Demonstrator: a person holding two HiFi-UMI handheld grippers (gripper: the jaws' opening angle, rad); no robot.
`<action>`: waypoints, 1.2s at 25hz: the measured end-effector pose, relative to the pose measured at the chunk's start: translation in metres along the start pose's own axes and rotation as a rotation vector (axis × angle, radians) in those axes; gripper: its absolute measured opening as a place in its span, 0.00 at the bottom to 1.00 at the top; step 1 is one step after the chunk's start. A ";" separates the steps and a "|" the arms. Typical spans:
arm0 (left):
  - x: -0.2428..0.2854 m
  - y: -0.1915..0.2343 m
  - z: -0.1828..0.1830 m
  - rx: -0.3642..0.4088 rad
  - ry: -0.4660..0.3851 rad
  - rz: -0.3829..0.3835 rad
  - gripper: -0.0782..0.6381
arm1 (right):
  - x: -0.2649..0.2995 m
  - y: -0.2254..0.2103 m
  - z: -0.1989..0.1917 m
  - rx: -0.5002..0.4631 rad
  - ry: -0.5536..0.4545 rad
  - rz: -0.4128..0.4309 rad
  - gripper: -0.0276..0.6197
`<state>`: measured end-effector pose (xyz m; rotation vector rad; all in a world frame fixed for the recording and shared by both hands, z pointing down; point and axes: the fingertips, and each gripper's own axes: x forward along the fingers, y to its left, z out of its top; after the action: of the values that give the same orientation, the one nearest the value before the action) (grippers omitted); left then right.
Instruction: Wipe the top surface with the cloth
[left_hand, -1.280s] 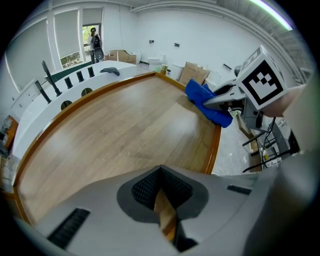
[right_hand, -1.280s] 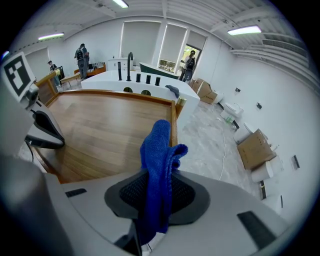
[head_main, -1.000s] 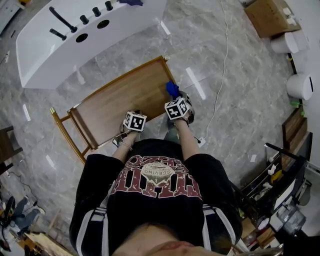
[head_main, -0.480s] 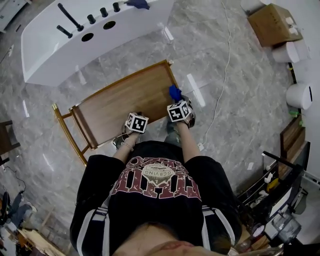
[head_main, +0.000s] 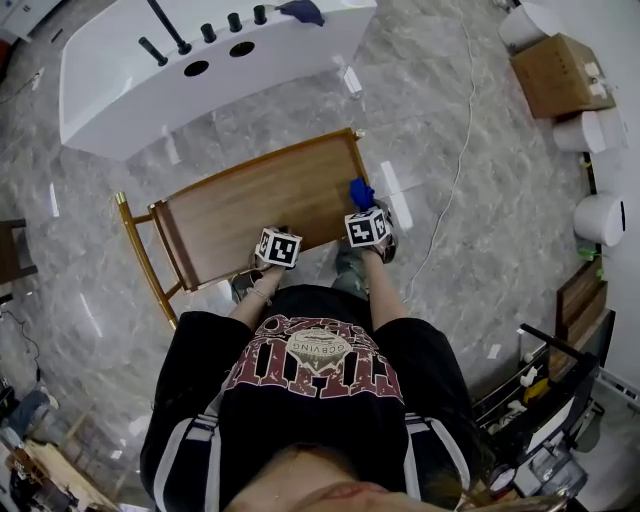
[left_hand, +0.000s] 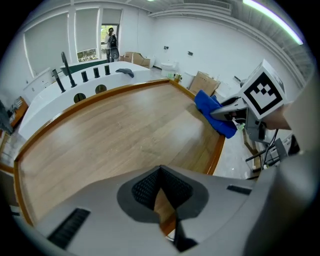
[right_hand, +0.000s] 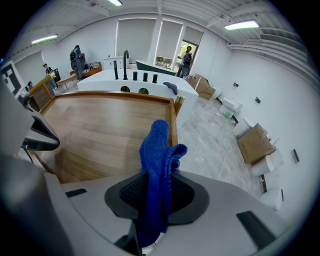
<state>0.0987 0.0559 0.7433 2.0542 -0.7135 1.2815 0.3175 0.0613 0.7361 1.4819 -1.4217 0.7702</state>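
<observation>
A wooden table top (head_main: 260, 205) with a raised rim sits in front of me; the same table top (left_hand: 110, 135) fills the left gripper view and, as table top (right_hand: 100, 135), the right gripper view. My right gripper (head_main: 362, 205) is shut on a blue cloth (head_main: 360, 191) at the top's near right corner. The cloth (right_hand: 159, 165) sticks up from between its jaws, and the cloth (left_hand: 214, 114) also shows in the left gripper view. My left gripper (head_main: 272, 232) hangs over the near edge, shut with nothing held.
A white bathtub (head_main: 200, 60) with black taps (head_main: 165, 22) stands beyond the table. Cardboard boxes (head_main: 560, 70) and white fixtures (head_main: 598, 215) lie at the right. A cable (head_main: 455, 150) runs over the marble floor. People (right_hand: 77, 60) stand far off.
Both grippers and the cloth have held their place at the table's near edge; the whole view has shifted slightly as my head moved.
</observation>
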 end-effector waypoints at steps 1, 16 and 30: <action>-0.002 0.002 0.001 -0.017 -0.008 0.002 0.18 | 0.000 0.000 0.002 0.004 0.003 0.005 0.19; -0.037 0.039 0.003 -0.197 -0.121 0.056 0.18 | -0.010 0.103 0.066 -0.180 -0.099 0.220 0.19; -0.087 0.067 0.039 -0.232 -0.303 0.134 0.18 | -0.067 0.156 0.132 -0.217 -0.254 0.372 0.19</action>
<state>0.0405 -0.0069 0.6648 2.0548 -1.0985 0.9130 0.1354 -0.0190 0.6539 1.1925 -1.9444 0.6378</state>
